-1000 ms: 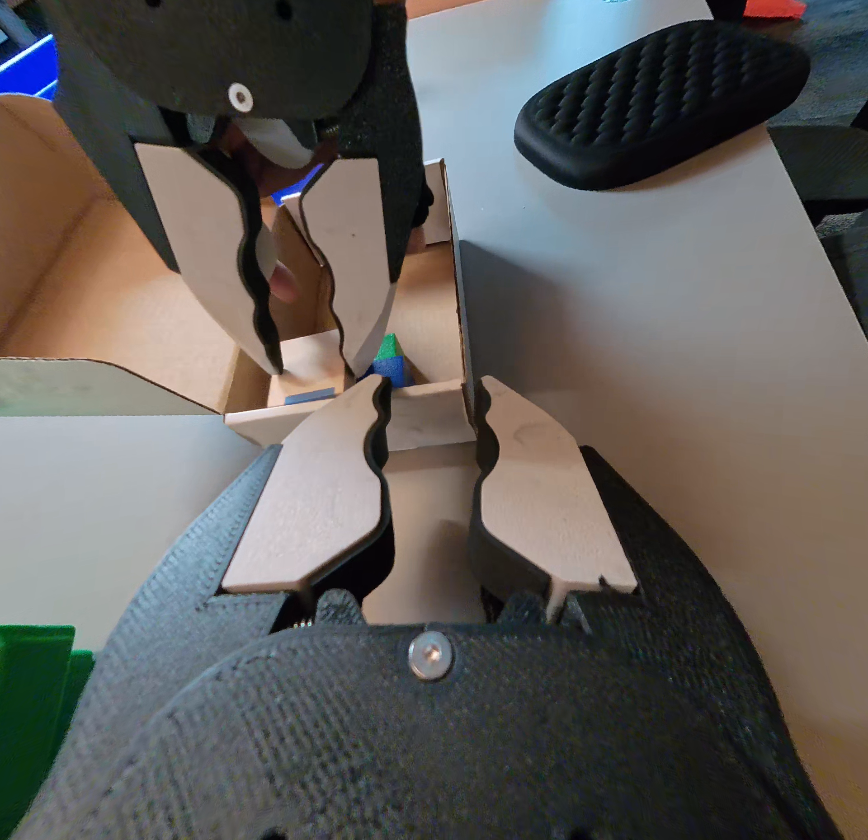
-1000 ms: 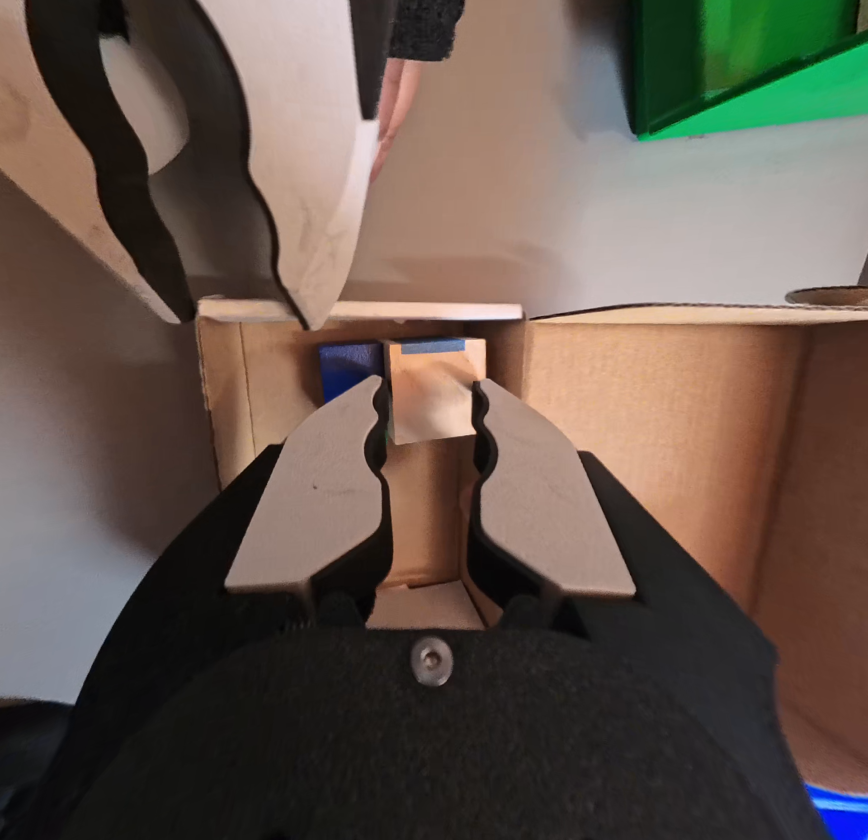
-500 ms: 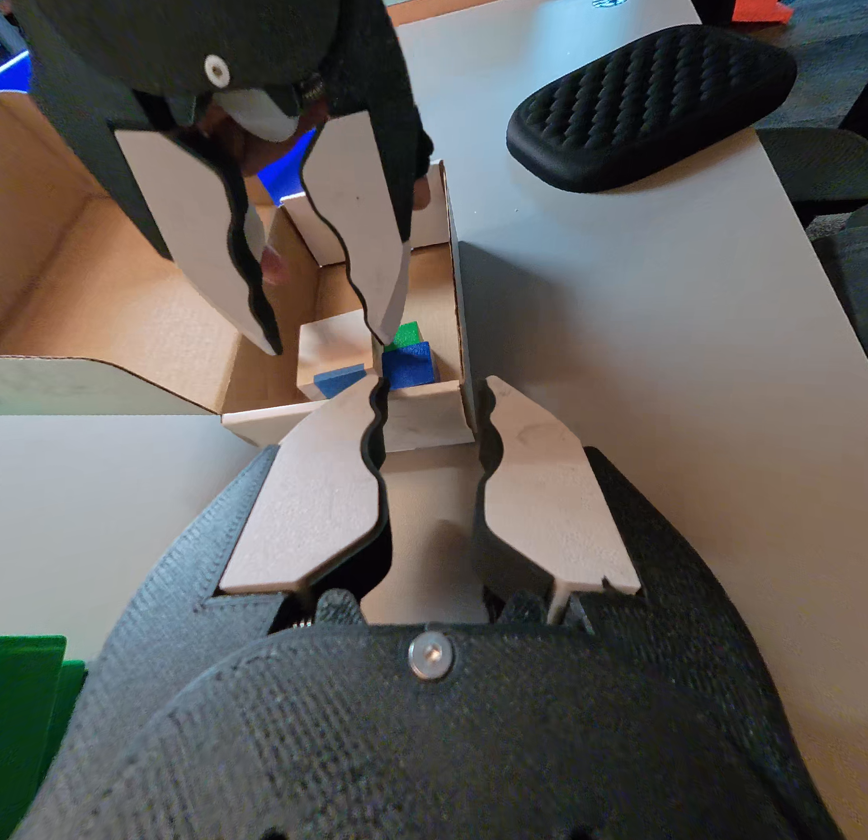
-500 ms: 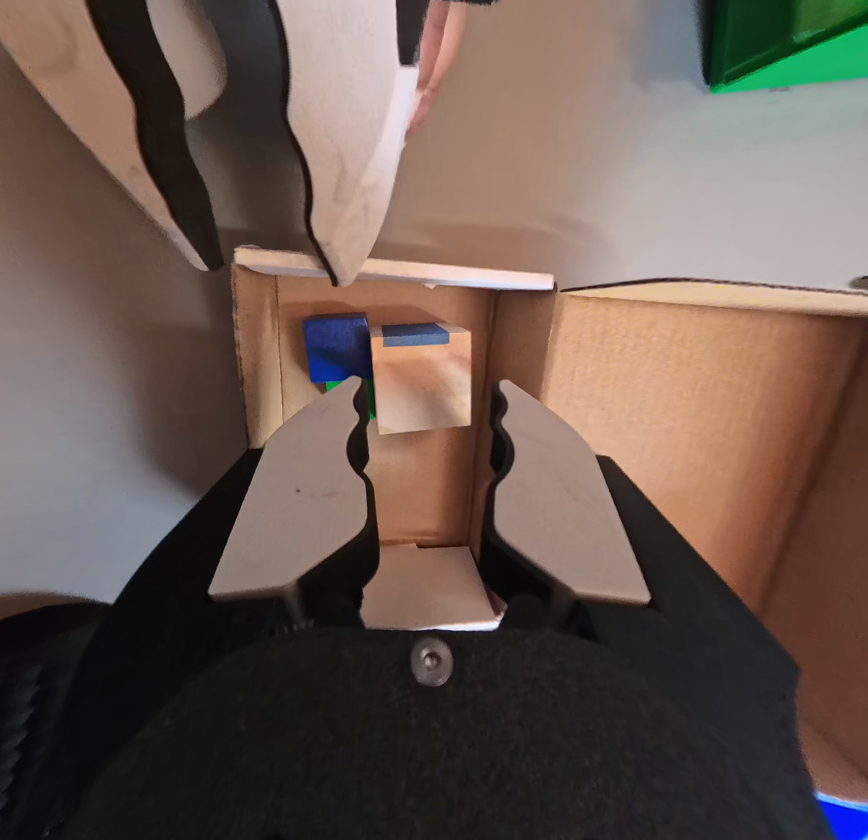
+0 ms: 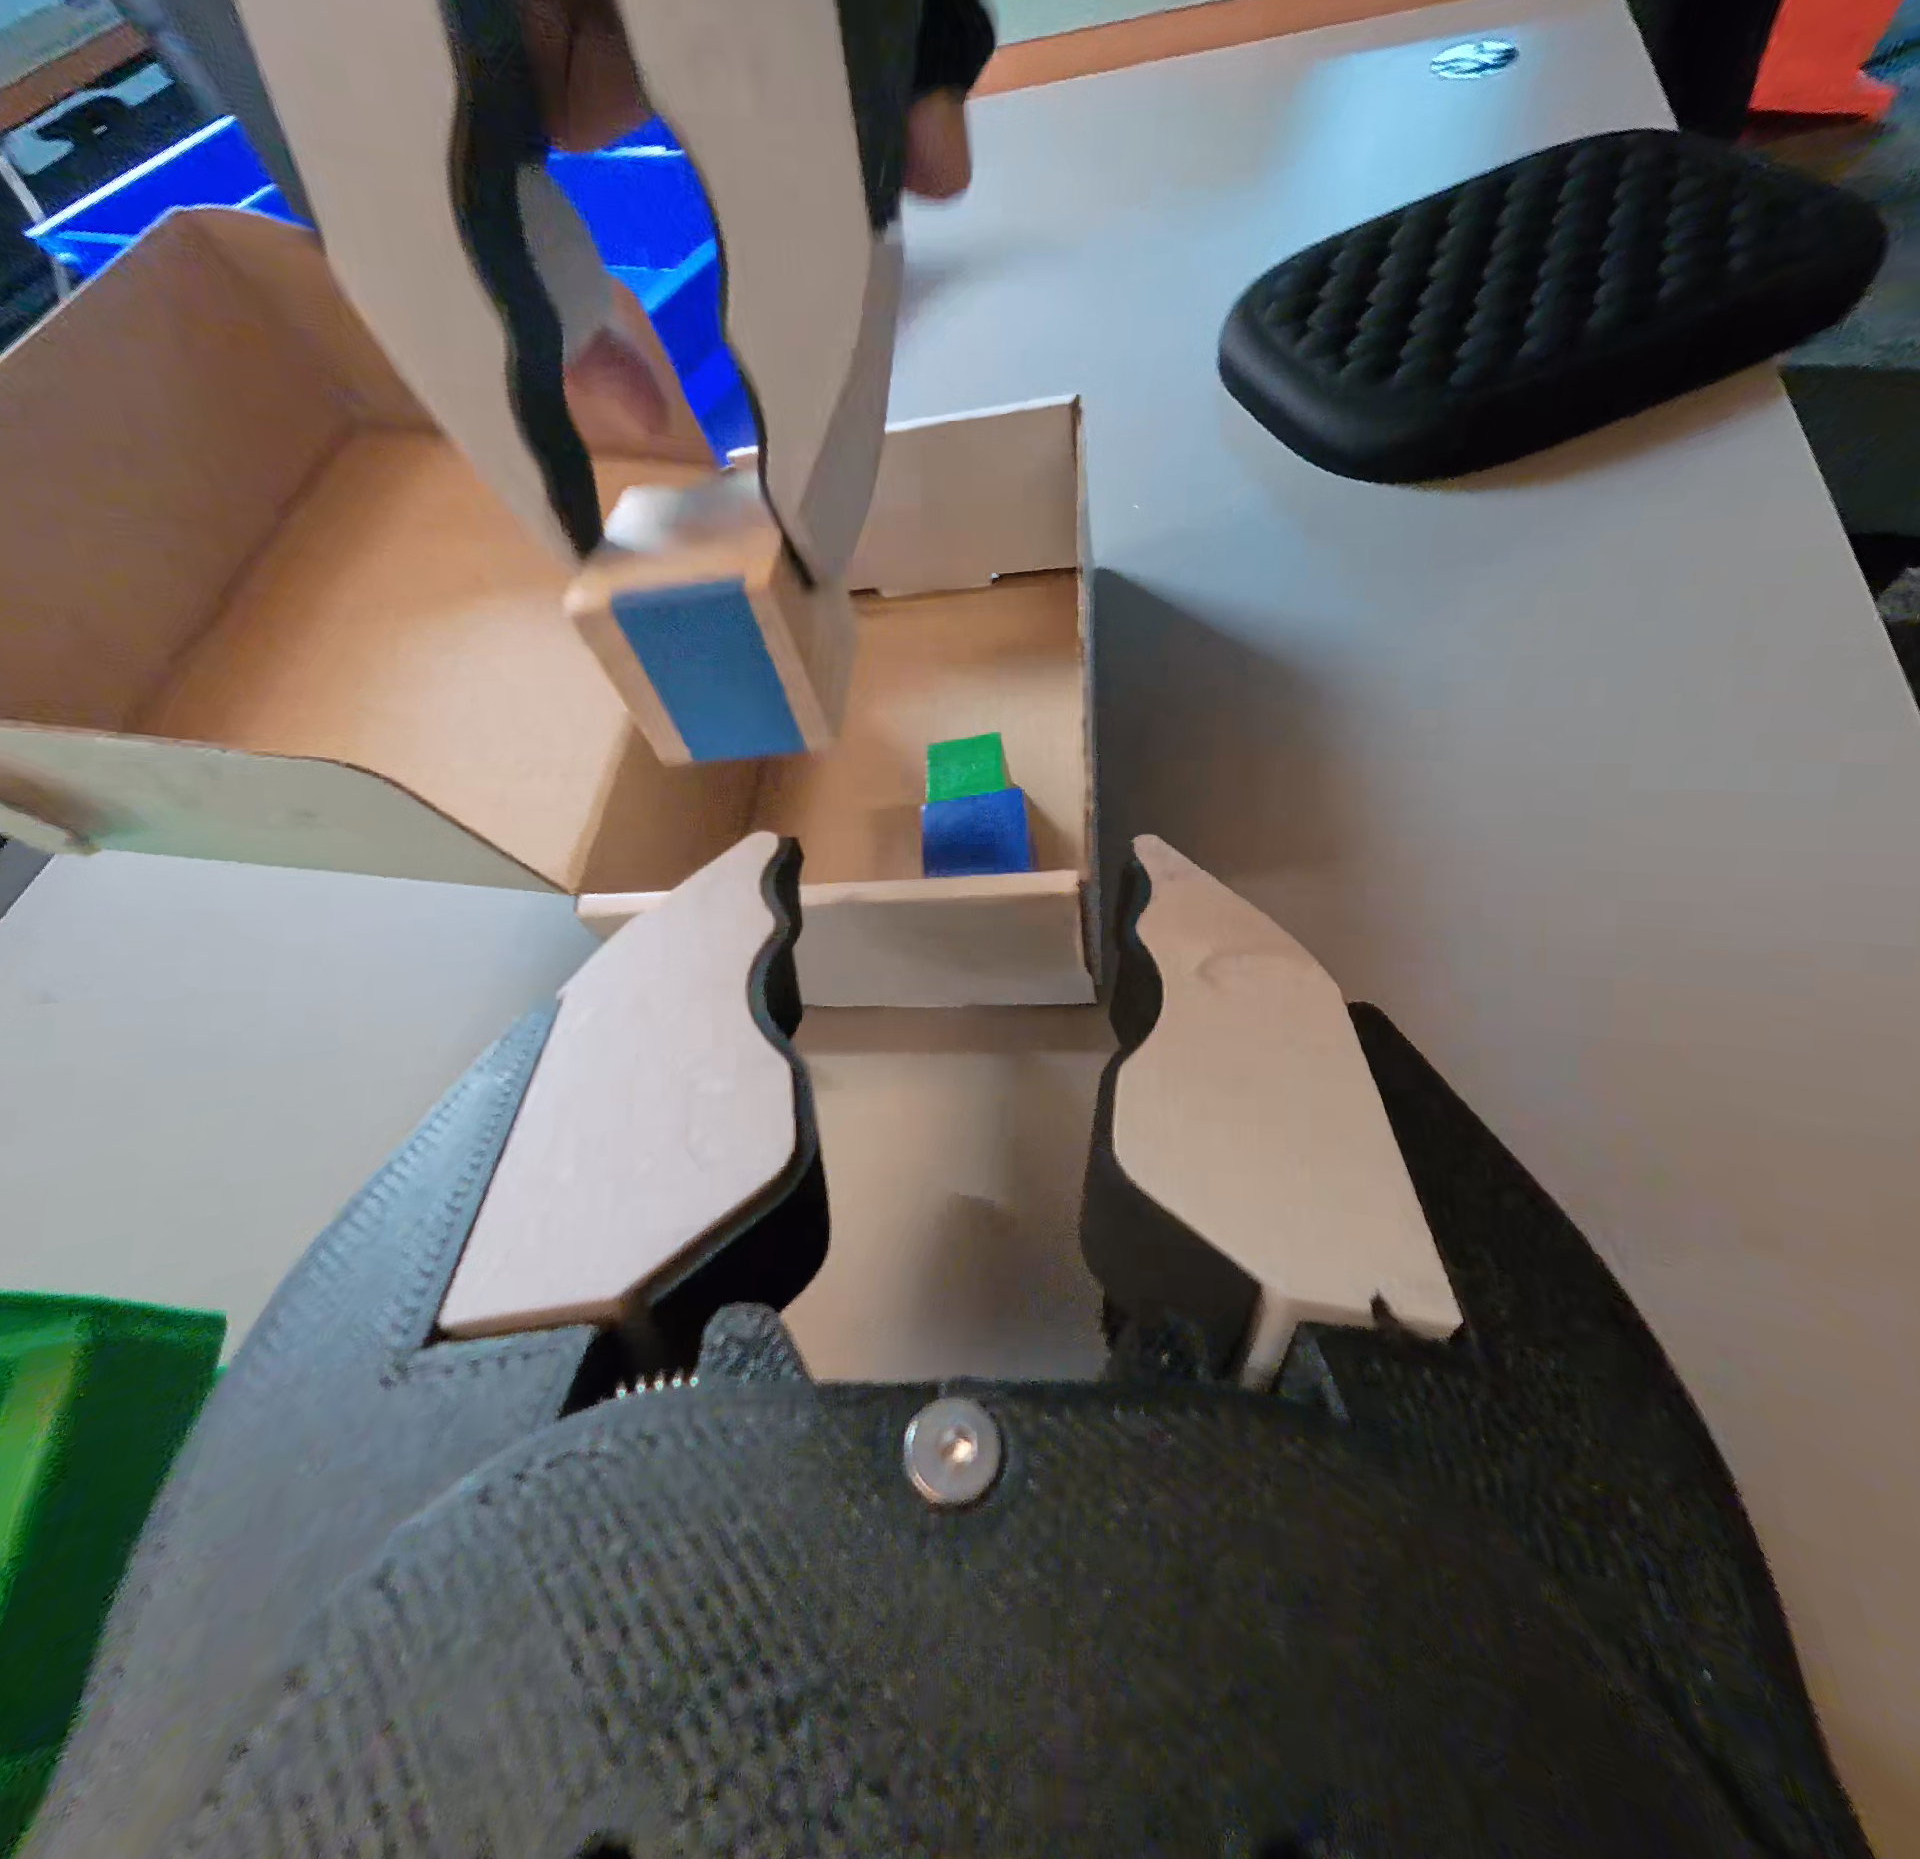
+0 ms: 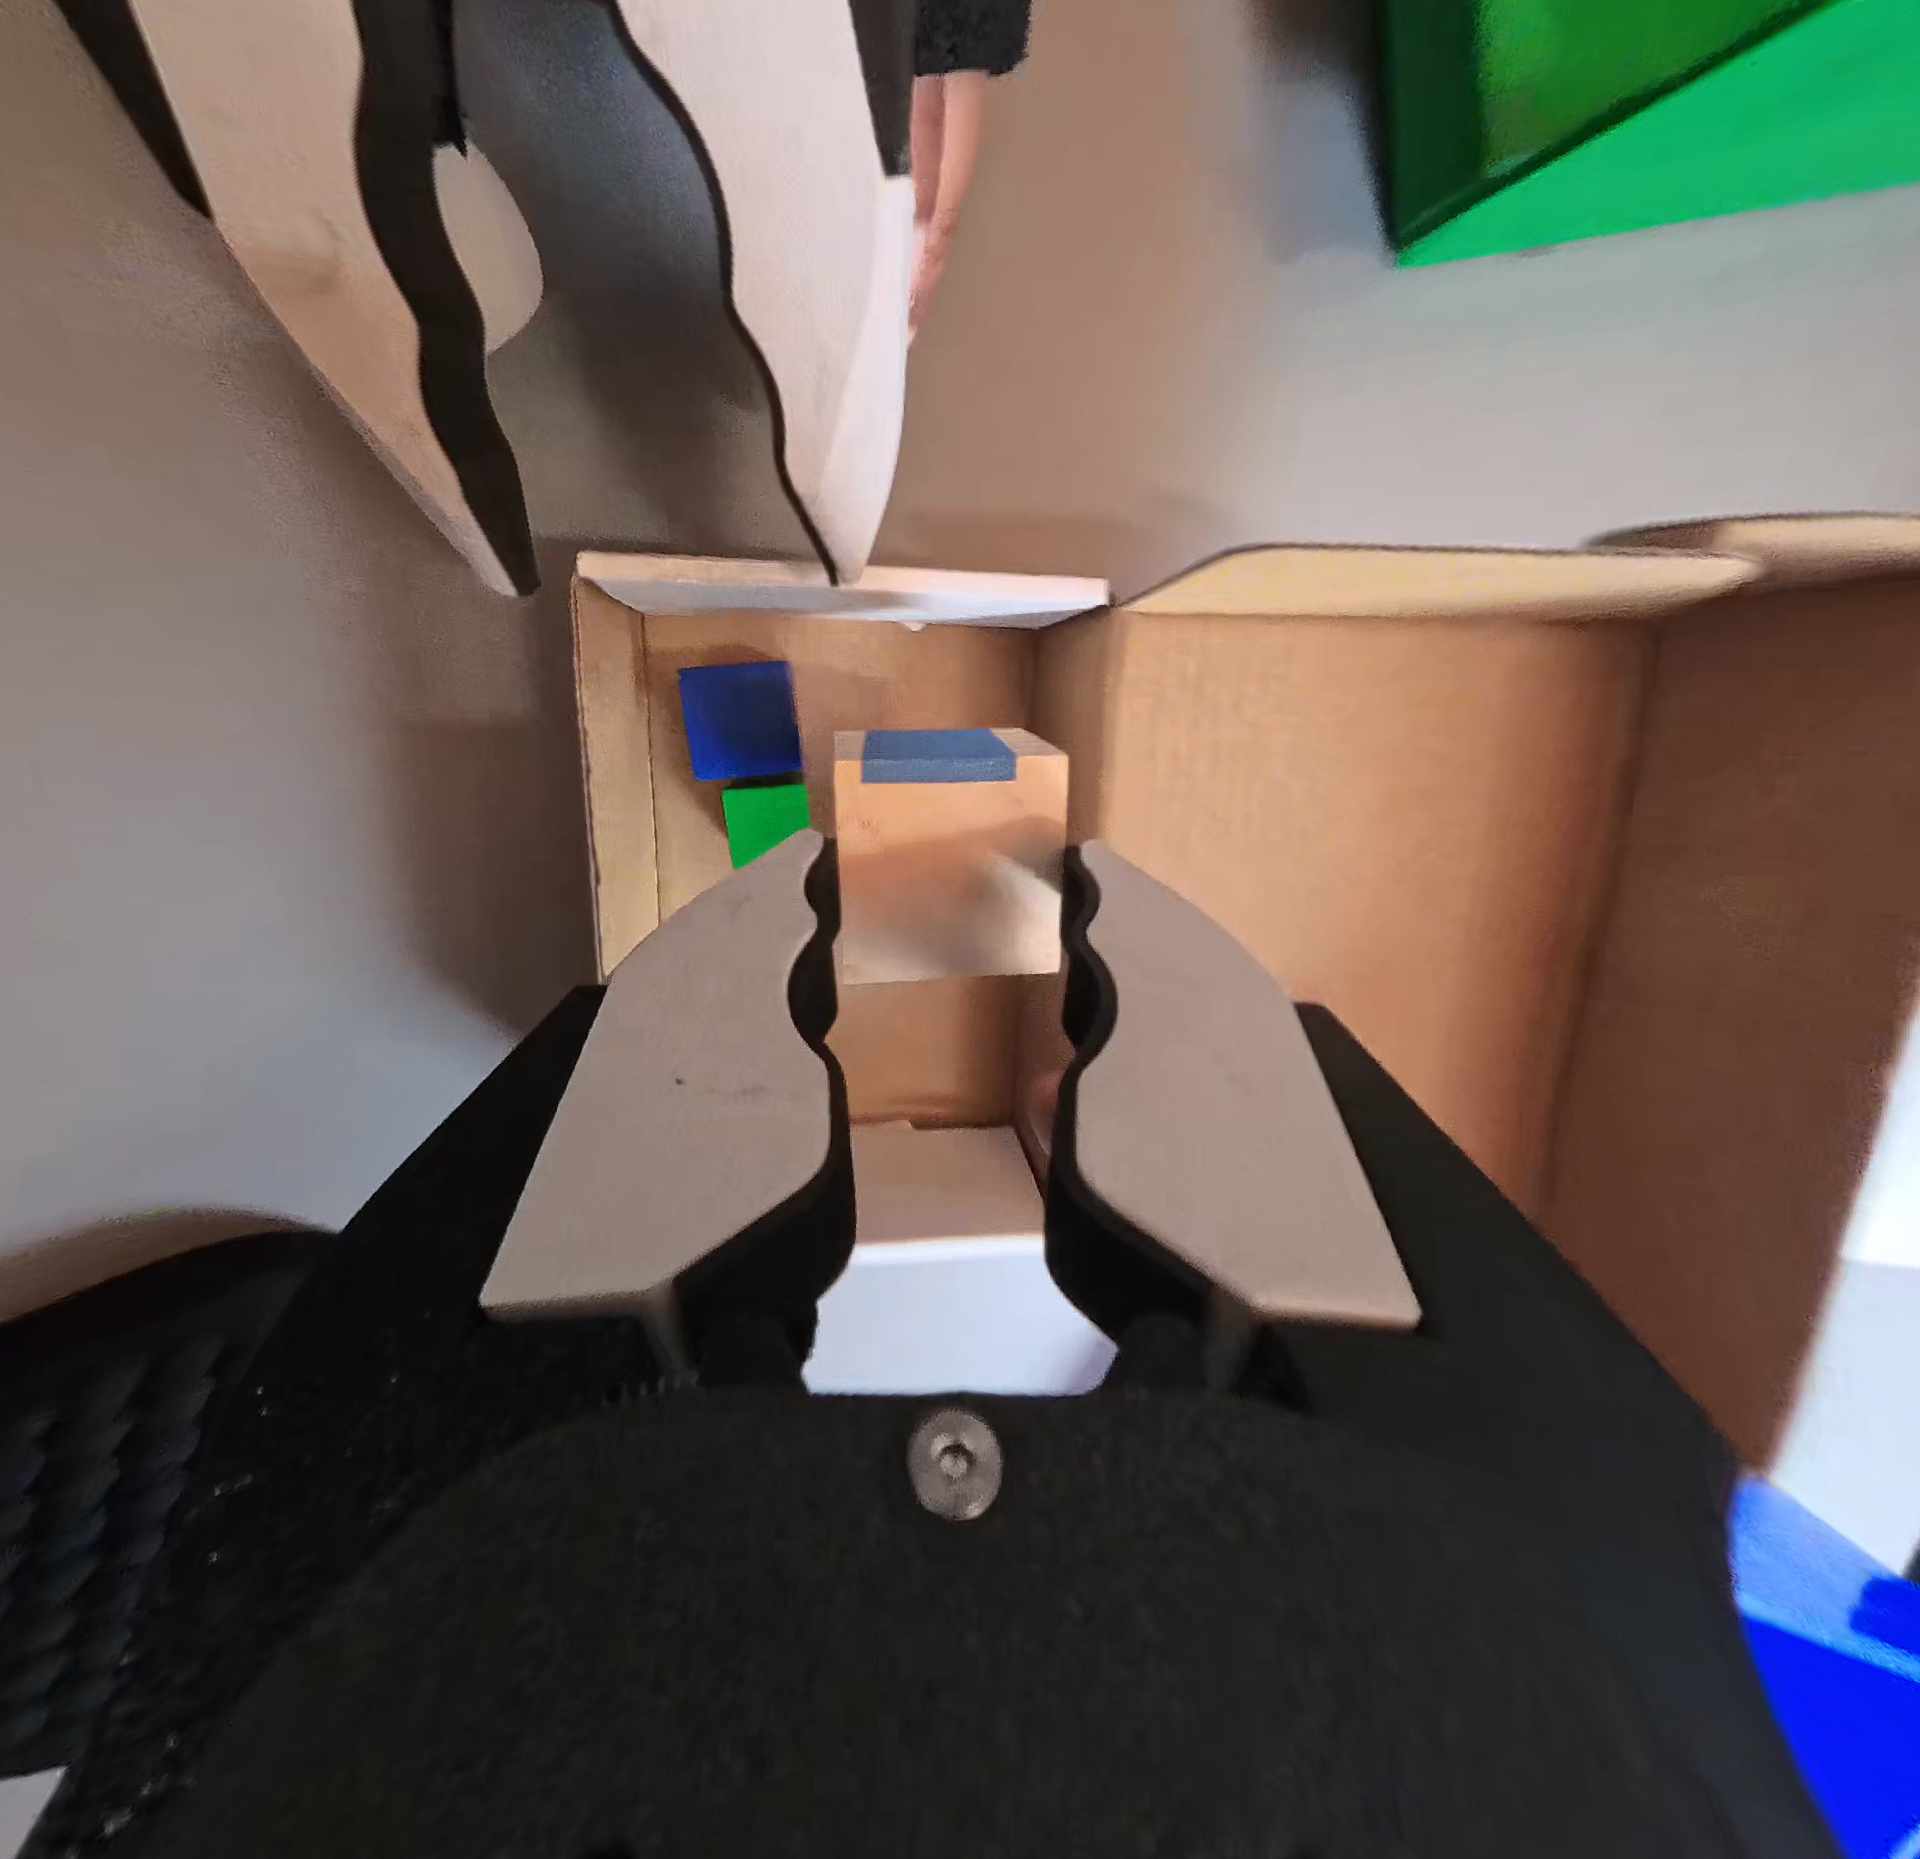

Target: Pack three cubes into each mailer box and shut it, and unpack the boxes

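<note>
Fingers of the right gripper (image 6: 945, 910) press on both sides of a wooden cube with a blue face (image 6: 951, 853), holding it above the open mailer box (image 6: 613, 770); in the left wrist view the same gripper hangs down from the upper left of the frame with that cube (image 5: 717, 656) clamped at its tips, clear of the cardboard floor. The grip sits on the plain side faces, likely so the cube comes out straight without scraping the box walls. Below it, toward the lower right of the compartment, a dark blue cube (image 5: 971, 833) and a green cube (image 5: 966, 765) lie touching each other against the side wall, so I judge this an unpacking step with two cubes left inside. The left gripper (image 5: 961, 910) has its fingers spread wide and holds nothing; they straddle the near wall of the box (image 5: 935, 947), probably to steady it on the desk (image 5: 1455, 770). The lid flap lies open at centre left, a black textured pad (image 5: 1548, 303) rests at upper right, and a green bin (image 5: 73, 1477) shows at lower left
</note>
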